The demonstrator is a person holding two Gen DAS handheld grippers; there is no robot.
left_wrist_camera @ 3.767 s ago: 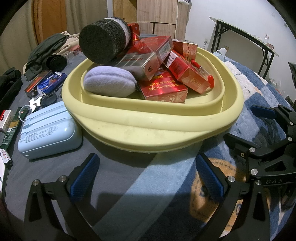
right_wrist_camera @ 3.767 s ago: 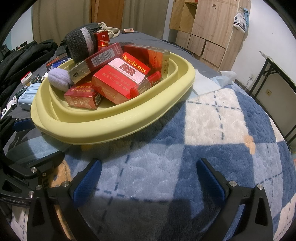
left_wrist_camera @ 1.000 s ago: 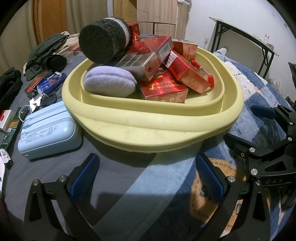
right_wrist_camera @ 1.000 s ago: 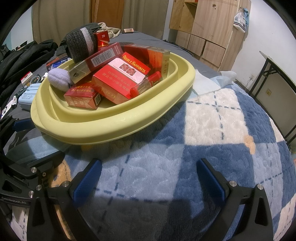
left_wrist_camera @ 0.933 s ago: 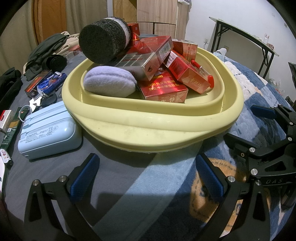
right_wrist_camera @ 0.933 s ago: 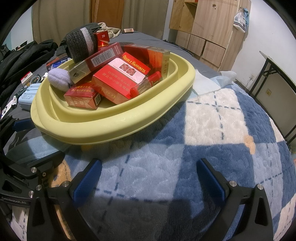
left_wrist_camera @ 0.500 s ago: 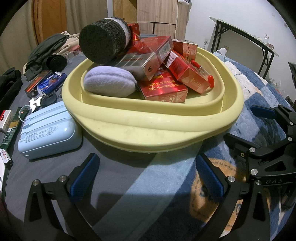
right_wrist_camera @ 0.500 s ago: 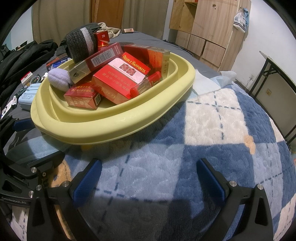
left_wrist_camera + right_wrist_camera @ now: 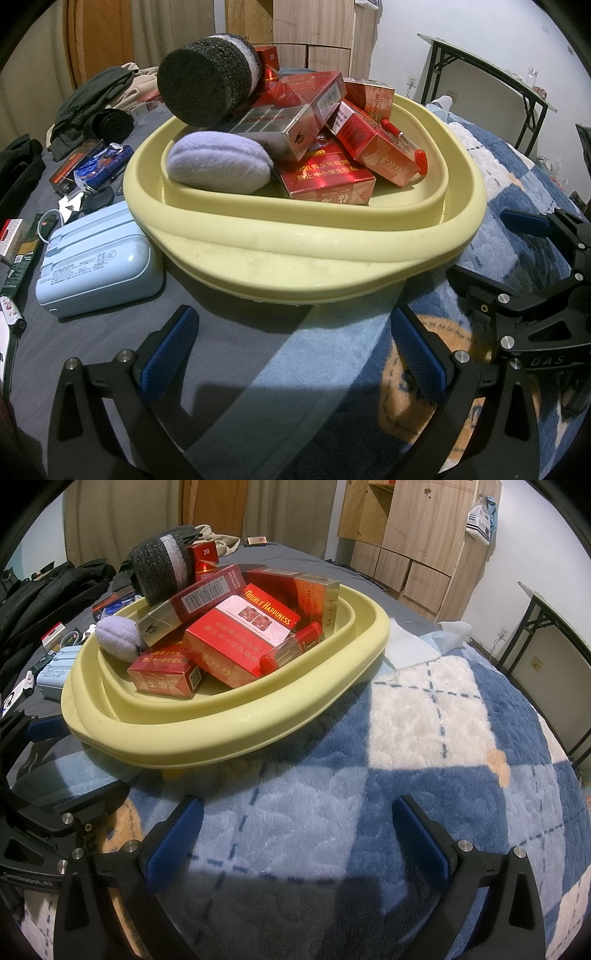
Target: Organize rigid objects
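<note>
**Full yellow basin on the bed, both tongs open and empty**

The pale yellow plastic basin (image 9: 295, 254) sits on the bed, half on a grey sheet (image 9: 229, 332) and half on a fluffy blue-and-white checked blanket (image 9: 424, 738). It is heaped with red cardboard cigarette packs (image 9: 328, 177); one that reads "Double Happiness" (image 9: 255, 627) lies tilted near the middle. A dark grey foam cylinder with a white band (image 9: 207, 85) rests on top of the pile, a lilac plush pad (image 9: 218, 166) lies against the basin's inner wall, and a red-capped clear tube (image 9: 404, 142) leans across one pack.

Just beside the basin on the sheet lies a light blue rounded plastic case (image 9: 96, 273), touching or nearly touching its rim. Further out, small packets and dark clothing are scattered.

The left tongs (image 9: 291, 350) hang low in front of the basin, blue pads spread wide with nothing between them. The right tongs (image 9: 295, 834) hover over the blanket, likewise spread apart and empty. Wooden cabinets (image 9: 406, 535) stand behind.
</note>
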